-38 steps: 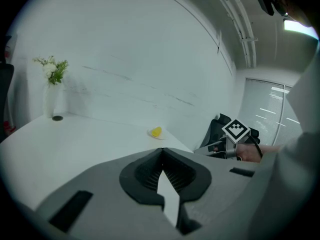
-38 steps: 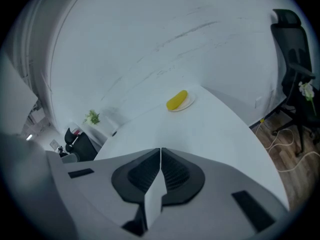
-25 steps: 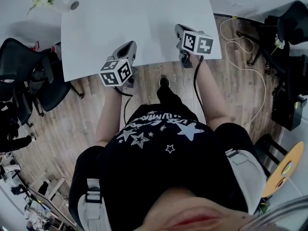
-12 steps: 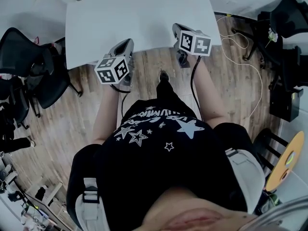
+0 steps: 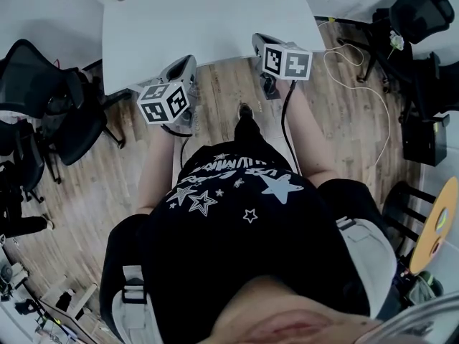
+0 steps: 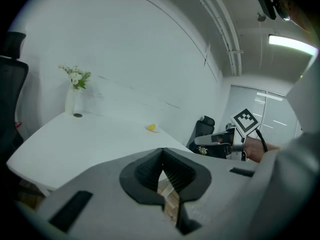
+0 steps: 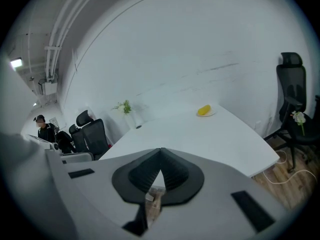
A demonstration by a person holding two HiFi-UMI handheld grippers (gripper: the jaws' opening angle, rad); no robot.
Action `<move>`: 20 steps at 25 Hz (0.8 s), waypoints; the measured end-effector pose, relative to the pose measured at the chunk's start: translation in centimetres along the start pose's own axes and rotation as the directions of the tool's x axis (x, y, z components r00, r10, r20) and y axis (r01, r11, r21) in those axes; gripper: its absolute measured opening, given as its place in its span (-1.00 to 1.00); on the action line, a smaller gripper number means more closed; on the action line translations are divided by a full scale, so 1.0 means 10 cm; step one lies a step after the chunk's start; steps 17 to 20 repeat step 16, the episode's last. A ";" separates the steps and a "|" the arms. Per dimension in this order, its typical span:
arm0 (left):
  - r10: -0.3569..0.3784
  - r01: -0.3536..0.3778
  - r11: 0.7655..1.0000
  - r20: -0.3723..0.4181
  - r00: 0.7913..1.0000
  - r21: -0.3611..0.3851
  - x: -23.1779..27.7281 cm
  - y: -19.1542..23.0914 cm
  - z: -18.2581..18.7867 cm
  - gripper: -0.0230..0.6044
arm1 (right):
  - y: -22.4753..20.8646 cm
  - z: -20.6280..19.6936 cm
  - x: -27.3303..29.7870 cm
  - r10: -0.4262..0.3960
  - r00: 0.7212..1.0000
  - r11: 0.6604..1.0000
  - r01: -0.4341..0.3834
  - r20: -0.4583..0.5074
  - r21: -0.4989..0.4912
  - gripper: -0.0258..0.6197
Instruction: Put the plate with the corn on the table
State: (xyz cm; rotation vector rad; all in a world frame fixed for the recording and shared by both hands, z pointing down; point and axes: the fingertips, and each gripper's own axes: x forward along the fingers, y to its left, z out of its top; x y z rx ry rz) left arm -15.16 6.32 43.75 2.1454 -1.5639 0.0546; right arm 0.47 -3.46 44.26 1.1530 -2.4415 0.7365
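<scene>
- Over at the left, office chairs [image 5: 43, 113] packed close to the table [image 5: 208, 20]. Easy to clip one with an elbow when stepping in.
- Pinched together and empty on the left gripper [image 5: 183, 74], only floorboards showing through the gap. Would shove rather than pick up unless opened first.
- Already sitting on the tabletop, far side: the plate with the corn [image 6: 151, 128], well apart from both tongs. Long reach from here, so could tilt it and roll the corn off.
- Same on the right gripper [image 5: 264, 49]: closed, holding nothing.
- Loose cable [image 5: 387, 120] on the floor at the right, probably a trip hazard.
- Cut off the top of the head view: that plate. Tiny in both gripper views too, so no telling how the corn lies on it.
</scene>
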 end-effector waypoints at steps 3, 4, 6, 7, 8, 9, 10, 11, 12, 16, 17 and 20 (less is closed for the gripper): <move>-0.010 0.010 1.000 0.004 1.000 0.001 -0.18 -0.01 -0.06 -0.91 | 0.14 -0.10 -0.11 -0.005 1.000 1.000 0.005 0.005 -0.006 -0.90; -0.014 0.014 1.000 0.005 1.000 0.001 -0.24 -0.03 -0.08 -0.91 | 0.18 -0.14 -0.16 -0.008 1.000 1.000 0.008 0.005 -0.007 -0.90; -0.019 0.019 1.000 0.004 1.000 0.000 -0.36 -0.05 -0.14 -0.91 | 0.25 -0.24 -0.26 -0.017 1.000 1.000 0.017 0.006 -0.004 -0.90; -0.020 0.020 1.000 0.003 1.000 -0.001 -0.41 -0.06 -0.17 -0.91 | 0.27 -0.28 -0.30 -0.026 1.000 1.000 0.026 0.009 -0.002 -0.90; -0.021 0.021 1.000 0.000 1.000 -0.003 -0.46 -0.07 -0.21 -0.91 | 0.29 -0.33 -0.34 -0.038 0.999 0.999 0.038 0.015 -0.001 -0.90; -0.022 0.022 1.000 -0.003 1.000 -0.006 -0.50 -0.07 -0.24 -0.91 | 0.30 -0.37 -0.38 -0.051 0.998 0.999 0.051 0.021 0.001 -0.90; -0.023 0.023 1.000 -0.006 1.000 -0.009 -0.53 -0.06 -0.27 -0.91 | 0.30 -0.40 -0.40 -0.062 0.998 0.998 0.062 0.023 0.003 -0.90; -0.023 0.023 1.000 -0.009 1.000 -0.013 -0.56 -0.06 -0.30 -0.91 | 0.31 -0.44 -0.41 -0.069 0.997 0.998 0.068 0.021 0.007 -0.90; -0.023 0.023 1.000 -0.012 1.000 -0.016 -0.60 -0.05 -0.33 -0.91 | 0.33 -0.48 -0.42 -0.073 0.997 0.997 0.072 0.017 0.010 -0.90; -0.021 0.020 0.999 -0.016 1.000 -0.027 -0.72 -0.02 -0.43 -0.91 | 0.41 -0.61 -0.43 -0.083 0.997 0.996 0.083 0.002 0.008 -0.90; -0.021 0.020 0.999 -0.016 1.000 -0.027 -0.72 -0.02 -0.43 -0.91 | 0.41 -0.61 -0.43 -0.083 0.997 0.996 0.083 0.002 0.008 -0.90; -0.021 0.020 0.999 -0.016 1.000 -0.027 -0.72 -0.02 -0.43 -0.91 | 0.41 -0.61 -0.43 -0.083 0.997 0.996 0.083 0.002 0.008 -0.90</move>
